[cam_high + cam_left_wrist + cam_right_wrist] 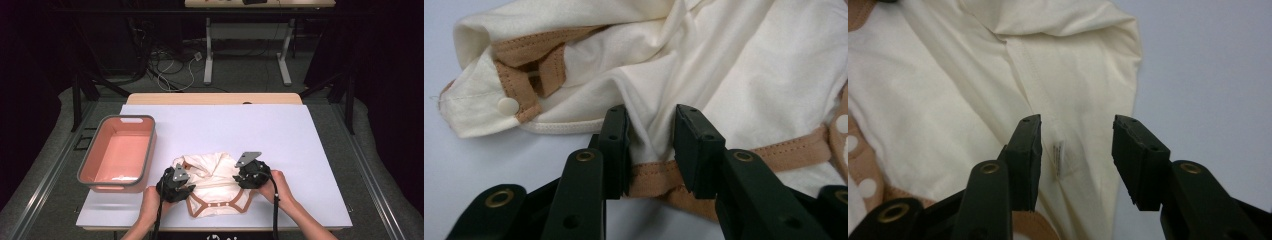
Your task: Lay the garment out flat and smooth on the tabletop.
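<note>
Item: cream baby bodysuit (pixel 216 182) with tan binding and white snap studs, crumpled, lying at lower centre of the high view on the white worktop (pixel 280 140). In the left gripper view a snap stud (pixel 507 105) is seen on the tan trim at centre left.

Left claw (pixel 650 150): placed at the garment's lower left edge in the high view; jaws parted, a fold of cream cloth and the tan hem lying between them, not yet pinched.

Right claw (pixel 1075 160): set at the garment's right side; jaws held wide apart over cream cloth bearing a small white label (pixel 1059 156); nothing clamped.

Pink basin (pixel 90 155) with grey rim: centre left of the high view, apart from the garment.
</note>
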Tool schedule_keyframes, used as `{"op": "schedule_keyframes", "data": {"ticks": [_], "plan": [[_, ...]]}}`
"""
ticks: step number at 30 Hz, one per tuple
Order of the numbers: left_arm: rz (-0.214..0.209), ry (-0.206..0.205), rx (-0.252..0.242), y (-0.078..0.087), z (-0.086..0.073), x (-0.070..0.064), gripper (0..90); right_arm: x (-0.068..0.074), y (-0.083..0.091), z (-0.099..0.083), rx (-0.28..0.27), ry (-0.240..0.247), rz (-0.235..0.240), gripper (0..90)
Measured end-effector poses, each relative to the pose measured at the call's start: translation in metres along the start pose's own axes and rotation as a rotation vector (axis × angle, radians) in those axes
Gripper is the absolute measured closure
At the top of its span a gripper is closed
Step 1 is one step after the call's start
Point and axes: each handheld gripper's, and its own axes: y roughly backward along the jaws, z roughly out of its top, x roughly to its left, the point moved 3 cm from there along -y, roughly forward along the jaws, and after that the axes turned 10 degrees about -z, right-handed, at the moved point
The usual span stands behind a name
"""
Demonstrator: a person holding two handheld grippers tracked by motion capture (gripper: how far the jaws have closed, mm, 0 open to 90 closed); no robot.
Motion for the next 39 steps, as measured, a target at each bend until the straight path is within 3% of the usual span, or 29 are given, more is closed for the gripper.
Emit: {"op": "schedule_keyframes", "data": {"ticks": [7,11,20,24,29,33,35,39], "plan": [[-0.015,0.001,0.001,0.000,0.000,0.000,72.7,0.015,-0.021,0.016,0.008,0.047,0.053,50.6],[-0.018,0.001,0.000,0.000,0.000,0.000,72.7,0.023,-0.029,0.022,0.014,0.098,0.039,53.6],[-0.018,0.001,-0.003,0.000,-0.001,0.000,72.6,0.026,-0.038,0.027,0.001,0.109,0.034,58.8],[-0.018,-0.001,-0.004,0.000,-0.001,0.000,72.5,0.027,-0.041,0.031,-0.018,0.101,0.062,51.6],[-0.021,-0.001,-0.008,0.000,-0.001,0.000,72.4,0.032,-0.043,0.035,-0.037,0.107,0.065,50.7],[-0.021,-0.002,-0.010,0.000,-0.001,0.000,72.5,0.038,-0.044,0.041,-0.051,0.120,0.064,56.9],[-0.021,-0.004,-0.008,0.000,-0.001,0.000,72.6,0.043,-0.045,0.044,-0.059,0.143,0.044,67.5],[-0.021,-0.007,-0.008,0.000,-0.001,0.000,72.8,0.044,-0.046,0.046,-0.074,0.145,0.038,77.7]]}}
